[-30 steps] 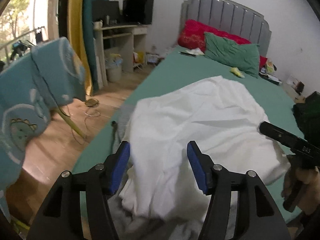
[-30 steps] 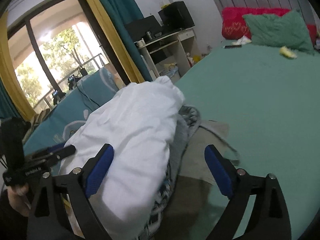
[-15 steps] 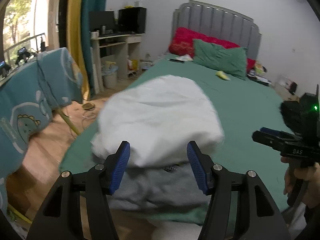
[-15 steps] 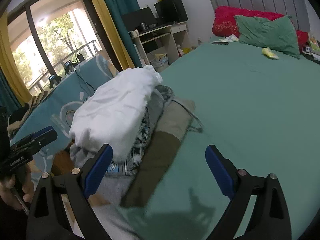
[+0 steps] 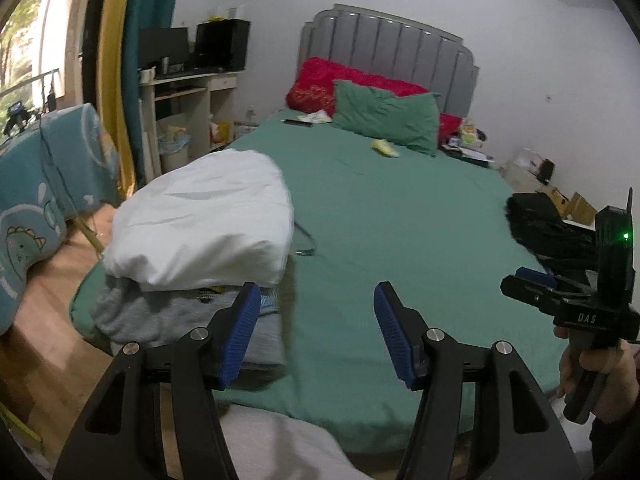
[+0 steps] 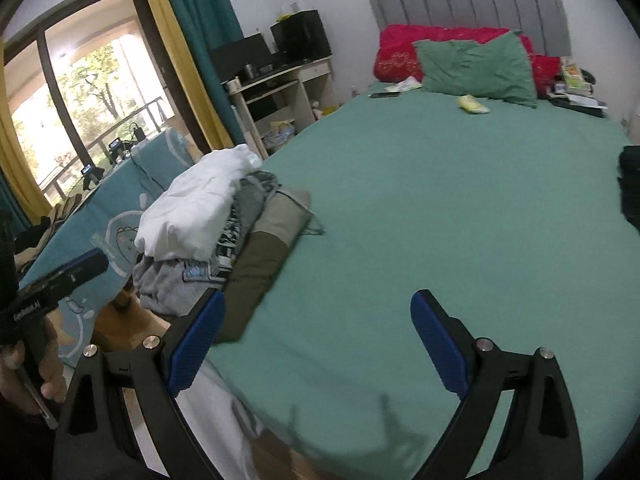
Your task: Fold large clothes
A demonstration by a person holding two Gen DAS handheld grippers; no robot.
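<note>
Bed (image 5: 400, 216), green sheet, taken as the landmark throughout. White garment (image 5: 204, 224), folded and bulky, tops a pile of clothes (image 6: 208, 240) on the bed's near left corner; beneath it a grey garment (image 5: 160, 312), a patterned piece partly hidden, and an olive-brown folded garment (image 6: 264, 264) lying just beside the pile toward the bed's middle. Green pillow (image 5: 384, 120) and red pillow (image 5: 320, 88) at the head of the bed, against a grey padded headboard (image 5: 388, 48). Small yellow item (image 5: 385, 148) on the sheet just before the green pillow. Dark garment (image 5: 540, 228) at the bed's right edge. Left gripper (image 5: 314, 332): jaws apart, nothing between the blue pads, held over the bed's foot beside the pile. Right gripper (image 6: 316, 344): jaws wide apart, empty, over the bed's foot near the middle. Pale cloth (image 5: 276, 444), blurred, below the bed's foot edge. Teal patterned cover (image 5: 36, 192) left of the bed, across the wooden floor.
</note>
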